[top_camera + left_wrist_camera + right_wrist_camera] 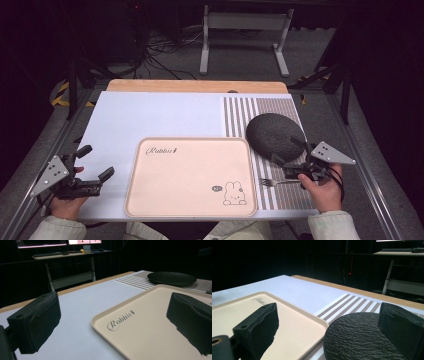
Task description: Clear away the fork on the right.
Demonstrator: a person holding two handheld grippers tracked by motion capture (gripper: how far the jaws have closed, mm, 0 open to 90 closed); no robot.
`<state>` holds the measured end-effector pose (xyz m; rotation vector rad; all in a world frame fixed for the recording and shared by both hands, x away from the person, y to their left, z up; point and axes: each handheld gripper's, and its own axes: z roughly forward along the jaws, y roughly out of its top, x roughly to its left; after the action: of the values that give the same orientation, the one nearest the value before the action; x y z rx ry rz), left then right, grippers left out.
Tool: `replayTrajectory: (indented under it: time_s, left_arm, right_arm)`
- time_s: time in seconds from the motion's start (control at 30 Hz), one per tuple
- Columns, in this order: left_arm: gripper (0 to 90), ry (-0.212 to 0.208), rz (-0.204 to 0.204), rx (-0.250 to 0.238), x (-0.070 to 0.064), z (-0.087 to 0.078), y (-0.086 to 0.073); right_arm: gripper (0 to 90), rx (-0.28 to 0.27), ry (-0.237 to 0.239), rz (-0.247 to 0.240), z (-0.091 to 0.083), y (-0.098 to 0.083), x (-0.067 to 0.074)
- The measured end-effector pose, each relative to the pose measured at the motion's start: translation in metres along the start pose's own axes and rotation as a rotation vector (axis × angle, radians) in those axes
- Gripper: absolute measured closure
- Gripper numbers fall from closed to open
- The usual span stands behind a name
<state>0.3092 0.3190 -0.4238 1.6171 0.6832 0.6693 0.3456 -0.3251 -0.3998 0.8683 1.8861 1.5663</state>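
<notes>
At a white table (150,115), a beige tray (190,175) sits centre with a black plate (274,135) on the striped mat (240,112) beside it, while the fork (275,182), lying crosswise just inside the right gripper (290,151), both jaws spread and empty, is nearer it than the likewise released left gripper (95,162).

Table (150,115) evenly lit from above (surroundings nearly black), images slightly soft.

The person is wearing pale cream sleeves (57,227). Each black gripper, left (97,162) and right (287,150), is carrying a grey three-cornered plate dotted with screws.
</notes>
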Motion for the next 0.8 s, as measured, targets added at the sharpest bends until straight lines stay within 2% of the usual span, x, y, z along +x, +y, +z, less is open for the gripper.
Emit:
replayTrajectory:
  time_s: [0.17,0.23,0.27,0.33,0.4,0.53,0.63,0.67,0.8]
  left_arm:
    - [0.1,0.001,0.001,-0.003,-0.001,0.0,0.0]
    - [0.1,0.002,0.001,-0.003,-0.001,0.0,0.0]
    - [0.1,0.002,0.001,-0.003,-0.001,0.0,0.0]
    - [0.1,0.001,0.001,-0.002,0.0,0.0,0.0]
    - [0.1,0.002,0.001,-0.005,-0.001,0.0,0.0]
    - [0.1,0.002,-0.001,-0.007,-0.001,0.0,0.0]
    - [0.1,0.003,0.001,-0.005,-0.001,0.0,0.0]
    - [0.1,0.003,0.001,-0.005,-0.001,0.0,0.0]
    - [0.1,0.002,0.003,-0.002,-0.001,0.0,0.0]
  right_arm:
    - [2.5,0.061,0.031,-0.003,0.008,0.009,0.002]
    - [1.1,0.064,0.045,-0.001,0.009,0.01,0.002]
    - [1.3,0.078,0.076,0.022,0.011,0.015,0.001]
    - [1.6,0.096,0.073,0.025,0.012,0.017,0.0]
    - [4.8,0.192,0.08,-0.018,0.013,0.023,0.0]
    - [6.9,0.33,0.092,-0.095,0.014,0.032,-0.001]
    - [8.6,0.419,0.103,-0.151,0.014,0.04,-0.001]
    - [8.6,0.419,0.103,-0.151,0.014,0.04,-0.001]
    - [10.6,0.542,0.112,-0.24,0.016,0.049,-0.001]
